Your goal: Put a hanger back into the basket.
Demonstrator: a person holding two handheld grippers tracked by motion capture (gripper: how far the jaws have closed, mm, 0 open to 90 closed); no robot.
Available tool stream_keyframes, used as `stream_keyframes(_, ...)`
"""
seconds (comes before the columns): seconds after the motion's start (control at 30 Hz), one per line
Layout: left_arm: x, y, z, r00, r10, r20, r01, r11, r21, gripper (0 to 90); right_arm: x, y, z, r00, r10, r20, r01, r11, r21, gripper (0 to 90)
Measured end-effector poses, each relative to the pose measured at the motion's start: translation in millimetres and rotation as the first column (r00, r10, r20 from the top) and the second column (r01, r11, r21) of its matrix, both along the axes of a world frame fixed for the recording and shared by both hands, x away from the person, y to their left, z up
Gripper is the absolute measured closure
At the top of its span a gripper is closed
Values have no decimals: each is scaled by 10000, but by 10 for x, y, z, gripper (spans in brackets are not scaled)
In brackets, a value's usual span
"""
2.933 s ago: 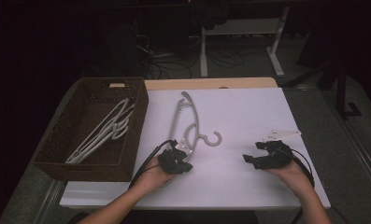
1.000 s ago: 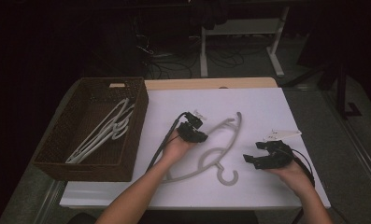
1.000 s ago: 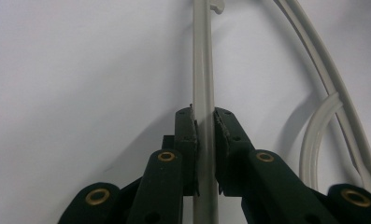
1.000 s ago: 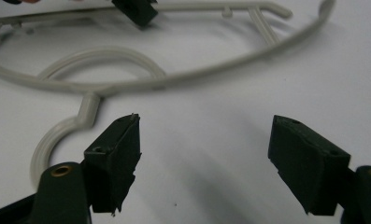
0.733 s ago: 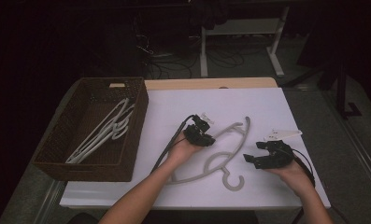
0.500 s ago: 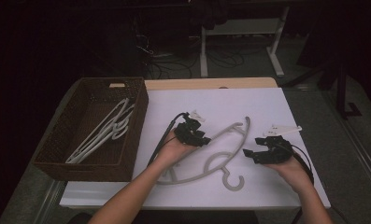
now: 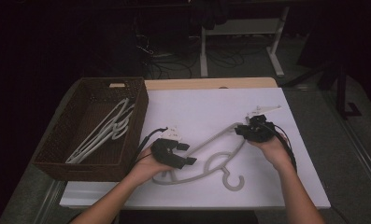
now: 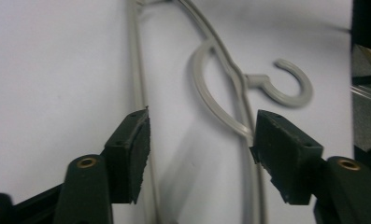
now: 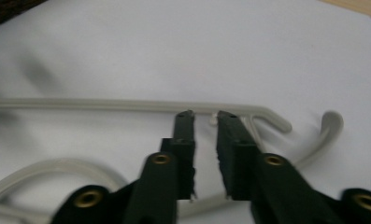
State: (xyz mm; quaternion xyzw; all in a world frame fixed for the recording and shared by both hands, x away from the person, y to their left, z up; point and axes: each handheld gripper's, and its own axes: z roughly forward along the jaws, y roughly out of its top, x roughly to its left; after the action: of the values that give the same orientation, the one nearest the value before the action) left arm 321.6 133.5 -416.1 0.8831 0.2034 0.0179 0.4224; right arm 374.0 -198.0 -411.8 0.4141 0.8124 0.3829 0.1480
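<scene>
One grey plastic hanger [image 7: 206, 156] lies flat on the white table [image 7: 202, 105], between the two grippers. Its hook [image 7: 233, 179] points toward the person's edge of the table, and its long bar runs from lower left to upper right.

The left gripper [image 7: 185, 154] rests over the lower left end of the hanger. Its jaws have just been opening and now stand apart. In the left gripper view [image 8: 199, 140] both thin rods of the hanger pass between the two pads, but neither pad presses on them, so the hanger is not clamped at this end.

The right gripper [image 7: 241, 130] is at the upper right end of the hanger. Its jaws have just been closing and now stand nearly together, with a narrow gap left between them. In the right gripper view [image 9: 204, 116] the tips sit at the straight bar of the hanger [image 9: 127, 105], close to its bent corner. Whether the pads pinch the bar cannot be told from the pictures.

One brown wicker basket [image 7: 64, 151] stands at the left edge of the table, well apart from the loose hanger. It holds several more hangers [image 7: 106, 130] of the same kind, stacked overlapping; an exact count cannot be made.
</scene>
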Motion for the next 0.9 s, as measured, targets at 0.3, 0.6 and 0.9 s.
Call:
stream_keyframes(0.3, -175, 123, -70, 9986, -521, 73, 522, 9985, -158, 263, 436, 212, -185, 9970, -21, -772, -32, 9977, -682, 892)
stream_keyframes(0.6, -213, 22, -84, 9968, -783, 130, 784, 9969, -29, 258, 562, 277, -280, 9940, -56, -1090, -46, 9957, -930, 893)
stream_keyframes(0.9, -187, -235, -157, 9902, -1393, -40, 1393, 9883, 616, 360, 614, 338, -289, 9908, -24, -1354, -162, 9905, -1362, 894)
